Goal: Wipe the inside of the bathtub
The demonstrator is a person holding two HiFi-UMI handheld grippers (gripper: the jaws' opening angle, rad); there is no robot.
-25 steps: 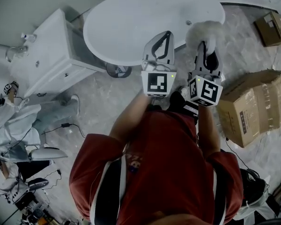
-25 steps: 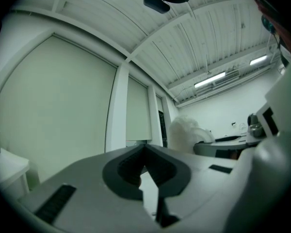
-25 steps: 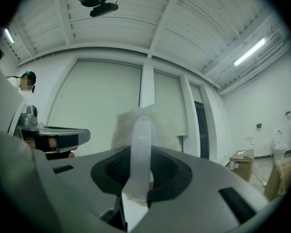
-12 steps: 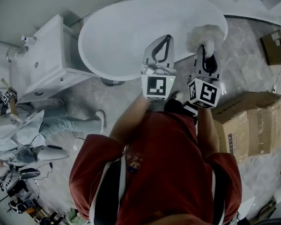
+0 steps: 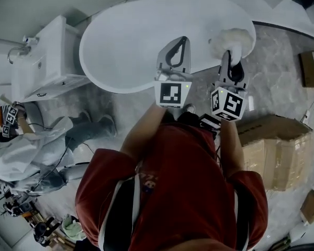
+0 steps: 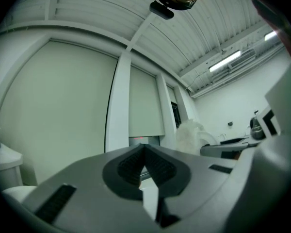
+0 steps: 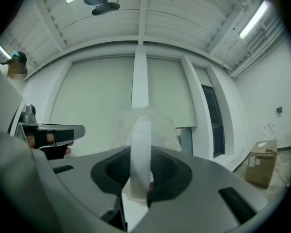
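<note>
Nearest, the left gripper (image 5: 180, 43) was empty, jaws together. The right gripper (image 5: 229, 61) was clamped on the stiff white handle (image 7: 139, 149) of a duster (image 5: 233, 37), likely the best place to hold it. Its pale fluffy head looked soft and light. It sat at the right end of the white oval bathtub (image 5: 141, 35), by the rim.
</note>
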